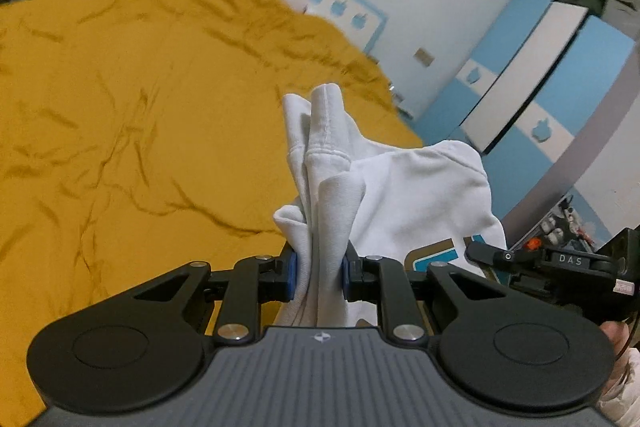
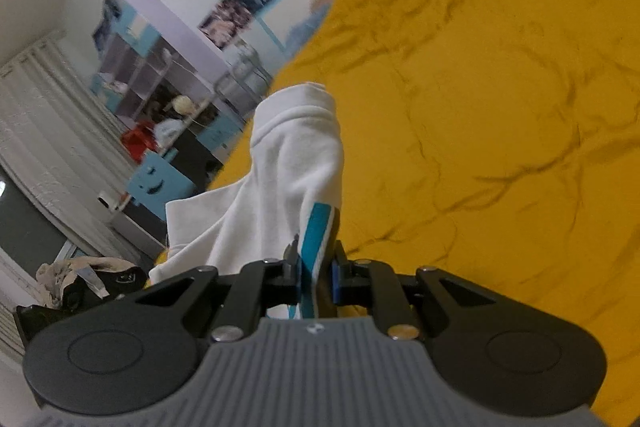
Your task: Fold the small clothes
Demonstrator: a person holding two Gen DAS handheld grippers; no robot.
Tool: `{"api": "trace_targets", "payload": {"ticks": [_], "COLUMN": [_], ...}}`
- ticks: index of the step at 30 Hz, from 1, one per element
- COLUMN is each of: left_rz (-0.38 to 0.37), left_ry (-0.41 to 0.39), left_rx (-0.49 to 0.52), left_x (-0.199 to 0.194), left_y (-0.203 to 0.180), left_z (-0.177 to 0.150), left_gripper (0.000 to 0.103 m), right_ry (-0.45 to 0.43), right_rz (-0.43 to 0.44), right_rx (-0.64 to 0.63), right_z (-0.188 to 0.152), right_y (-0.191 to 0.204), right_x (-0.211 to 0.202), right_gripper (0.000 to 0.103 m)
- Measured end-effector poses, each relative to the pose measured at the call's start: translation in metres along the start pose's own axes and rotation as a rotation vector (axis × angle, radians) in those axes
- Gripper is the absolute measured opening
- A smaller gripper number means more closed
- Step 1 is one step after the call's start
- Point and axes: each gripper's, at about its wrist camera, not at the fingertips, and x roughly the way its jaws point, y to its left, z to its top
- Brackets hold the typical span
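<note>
Clamped in our left tool (image 1: 319, 273) and right tool (image 2: 316, 277), the white sweatshirt (image 1: 412, 195) hangs unfolded above the yellow bedspread (image 1: 140, 115); folding hasn't started.

The garment (image 1: 404, 195) hung between the left gripper (image 1: 319, 275) and right gripper (image 2: 315, 277), above the bedspread (image 1: 140, 115); a wardrobe (image 1: 532, 95) stood far right.

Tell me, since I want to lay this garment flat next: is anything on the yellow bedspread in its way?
Nothing visible. Both the left gripper and right gripper pinch the white garment, and the yellow bedspread ahead shows only wrinkles.
</note>
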Motion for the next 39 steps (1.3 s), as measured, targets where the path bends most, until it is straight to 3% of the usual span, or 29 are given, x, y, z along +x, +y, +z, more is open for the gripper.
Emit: {"api": "trace_targets", "payload": {"ticks": [4, 14, 19, 27, 31, 36, 39], "left_rz": [0.033, 0.106, 0.146, 0.308, 0.394, 0.538, 0.513], "left_ry": [0.064, 0.238, 0.271, 0.276, 0.262, 0.235, 0.192], "left_rx": [-0.014, -0.054, -0.009, 0.219, 0.294, 0.375, 0.387], "left_x": [0.029, 0.092, 0.097, 0.086, 0.072, 0.052, 0.032], "left_y": [0.018, 0.063, 0.066, 0.039, 0.029, 0.018, 0.008], "left_z": [0.007, -0.012, -0.013, -0.008, -0.007, -0.009, -0.010], "left_gripper": [0.022, 0.023, 0.036, 0.052, 0.052, 0.046, 0.044], "right_ry": [0.034, 0.174, 0.210, 0.208, 0.198, 0.181, 0.163], "right_rz": [-0.042, -0.149, -0.182, -0.284, -0.385, -0.444, -0.466], "right_rx": [0.021, 0.098, 0.120, 0.003, -0.147, -0.275, -0.366], "right_z": [0.005, 0.003, -0.001, 0.000, 0.005, 0.001, -0.008], "right_y": [-0.019, -0.076, -0.095, -0.074, -0.052, -0.030, -0.014], "right_x": [0.035, 0.109, 0.125, 0.117, 0.100, 0.068, 0.047], "right_gripper": [0.008, 0.008, 0.008, 0.014, 0.014, 0.014, 0.014]}}
